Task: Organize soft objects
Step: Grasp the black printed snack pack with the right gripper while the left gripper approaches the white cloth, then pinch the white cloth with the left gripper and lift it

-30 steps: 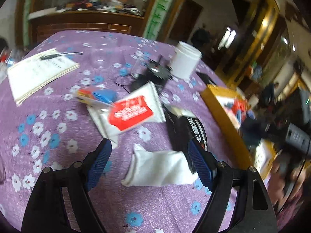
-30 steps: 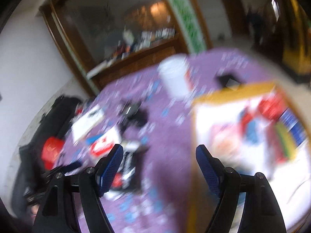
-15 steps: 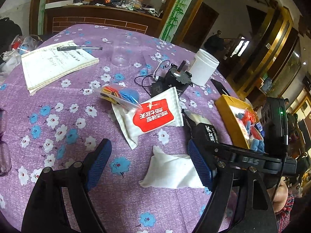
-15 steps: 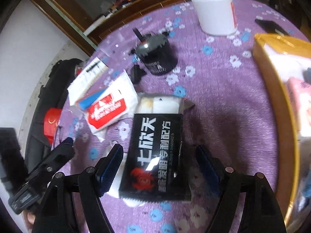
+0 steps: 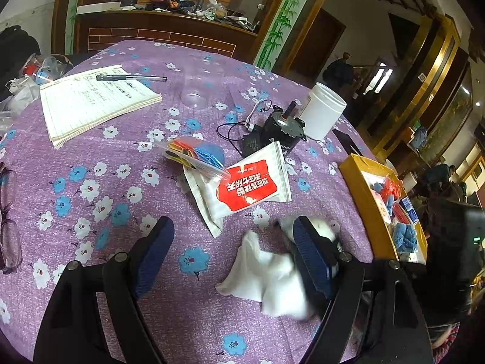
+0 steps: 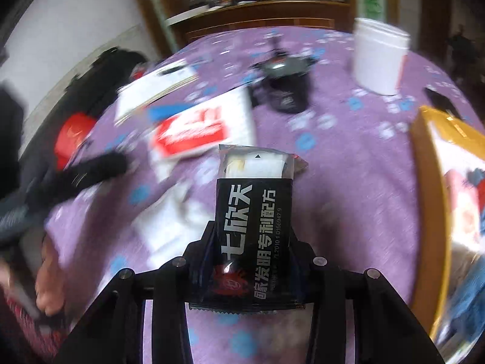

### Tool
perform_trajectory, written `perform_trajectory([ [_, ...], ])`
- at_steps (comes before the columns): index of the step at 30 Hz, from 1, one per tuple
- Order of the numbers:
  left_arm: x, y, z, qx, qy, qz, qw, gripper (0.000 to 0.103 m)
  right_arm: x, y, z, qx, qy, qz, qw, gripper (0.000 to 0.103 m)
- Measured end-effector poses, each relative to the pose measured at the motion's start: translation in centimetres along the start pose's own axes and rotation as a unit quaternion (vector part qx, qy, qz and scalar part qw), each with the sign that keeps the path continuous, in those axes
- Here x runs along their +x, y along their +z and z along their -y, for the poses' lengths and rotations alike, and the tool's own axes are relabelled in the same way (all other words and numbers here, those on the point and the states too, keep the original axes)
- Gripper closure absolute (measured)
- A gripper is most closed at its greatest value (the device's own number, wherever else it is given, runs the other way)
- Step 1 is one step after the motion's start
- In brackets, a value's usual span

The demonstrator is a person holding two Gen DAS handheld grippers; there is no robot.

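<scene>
My right gripper has a black packet with white lettering between its fingers. Its jaws are closing and the pads press on the packet's two long sides. In the left wrist view my left gripper hangs open over the purple flowered cloth. A white soft pouch lies by its right finger, blurred, and nothing is in its grasp. A red-and-white packet and a clear bag of coloured pieces lie just beyond. The same red-and-white packet is blurred in the right wrist view.
A yellow box holding soft items stands at the table's right edge, also seen as a yellow rim. Farther back are a white jar, a black motor with wires, a clear cup and a notepad with pen.
The right gripper swung from the yellow box to the black packet, came down over it and its jaws narrowed onto the sides. The white pouch has shifted. The left gripper stayed almost still.
</scene>
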State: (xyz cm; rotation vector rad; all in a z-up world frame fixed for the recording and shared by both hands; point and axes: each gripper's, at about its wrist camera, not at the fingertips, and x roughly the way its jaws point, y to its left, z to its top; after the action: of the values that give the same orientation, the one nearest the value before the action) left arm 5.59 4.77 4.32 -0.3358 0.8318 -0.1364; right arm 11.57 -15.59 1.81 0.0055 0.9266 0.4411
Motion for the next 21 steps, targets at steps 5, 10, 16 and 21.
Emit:
perform_trajectory([
  [5,0.2,0.0,-0.2,-0.004,0.003,-0.002,1.0000,0.022,-2.2,-0.2,-0.3,0.015,0.064,0.039,0.997,0.062],
  [10,0.9,-0.5,0.9,0.016,-0.025,-0.032,0.9991,0.022,-2.9,-0.1,2.4,0.032,0.008,0.102,0.994,0.062],
  [16,2.1,-2.6,4.8,0.111,-0.033,-0.082,0.9898,0.022,-4.4,0.0,4.1,0.056,0.015,0.136,0.989,0.061],
  [21,4.1,-4.3,7.1,0.176,-0.002,-0.118,0.9774,0.022,-4.4,-0.2,4.8,0.070,0.032,0.140,0.987,0.061],
])
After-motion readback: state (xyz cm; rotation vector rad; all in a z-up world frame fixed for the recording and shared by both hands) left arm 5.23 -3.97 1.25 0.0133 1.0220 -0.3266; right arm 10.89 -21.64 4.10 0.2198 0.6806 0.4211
